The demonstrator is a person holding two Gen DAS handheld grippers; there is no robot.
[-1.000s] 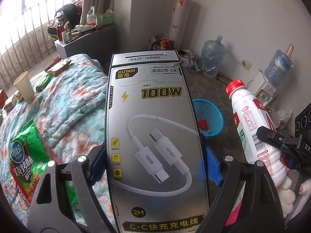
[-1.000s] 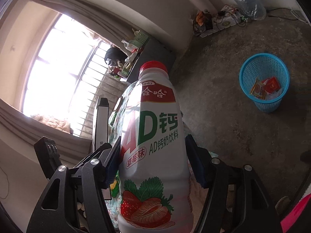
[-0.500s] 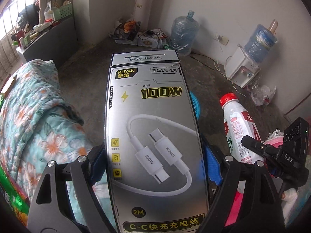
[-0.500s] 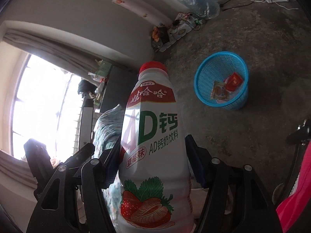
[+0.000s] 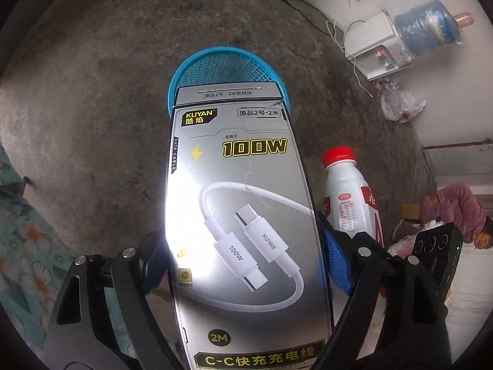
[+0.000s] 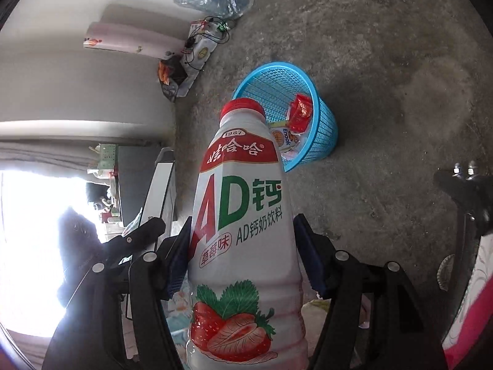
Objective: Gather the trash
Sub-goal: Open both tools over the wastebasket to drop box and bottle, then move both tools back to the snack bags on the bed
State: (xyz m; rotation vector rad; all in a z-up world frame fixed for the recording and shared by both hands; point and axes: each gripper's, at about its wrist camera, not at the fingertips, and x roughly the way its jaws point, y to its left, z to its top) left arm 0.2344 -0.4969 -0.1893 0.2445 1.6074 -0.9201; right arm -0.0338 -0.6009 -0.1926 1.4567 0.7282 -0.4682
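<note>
My left gripper (image 5: pixel 243 265) is shut on a silver cable box (image 5: pixel 243 215) printed "100W", its blue pads pressed on both long sides. The box's far end hangs over a blue mesh waste basket (image 5: pixel 215 61) on the concrete floor. My right gripper (image 6: pixel 242 256) is shut on a white strawberry milk-drink bottle (image 6: pixel 243 222) with a red cap, held upright between the pads. In the right wrist view the basket (image 6: pixel 323 123) stands just beyond the cap and holds a red wrapper (image 6: pixel 300 112) and other packets. The bottle (image 5: pixel 351 197) also shows at the right of the left wrist view.
A floral quilt (image 5: pixel 27 246) lies at the lower left. A white water dispenser (image 5: pixel 376 46) with a blue jug, cables and a plastic bag (image 5: pixel 400 104) sit by the wall. A person in pink (image 5: pixel 456 212) is at the far right. Bare concrete floor (image 6: pixel 400 61) surrounds the basket.
Both grippers have swung away from the quilt and tipped downward toward the floor. The basket has come much closer, now right beyond the box and the bottle. Both grips are unchanged.
</note>
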